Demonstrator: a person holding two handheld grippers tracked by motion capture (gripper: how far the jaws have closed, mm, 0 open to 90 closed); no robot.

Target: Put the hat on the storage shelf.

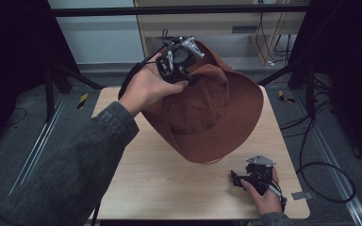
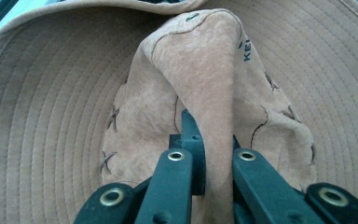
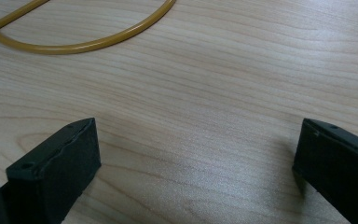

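Left gripper (image 1: pixel 185 75) clenched on a fold of a brown brimmed hat (image 1: pixel 207 113), held above the counter (image 1: pixel 169 183); right gripper (image 1: pixel 245 181) rests released.

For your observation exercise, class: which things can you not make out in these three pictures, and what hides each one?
- High view: the hat hides what stands under it.
- Left gripper view: the left gripper pinches a crown fold that hides the jaw tips; printed letters run behind it.
- Right gripper view: the yellow ring runs off the top edge.
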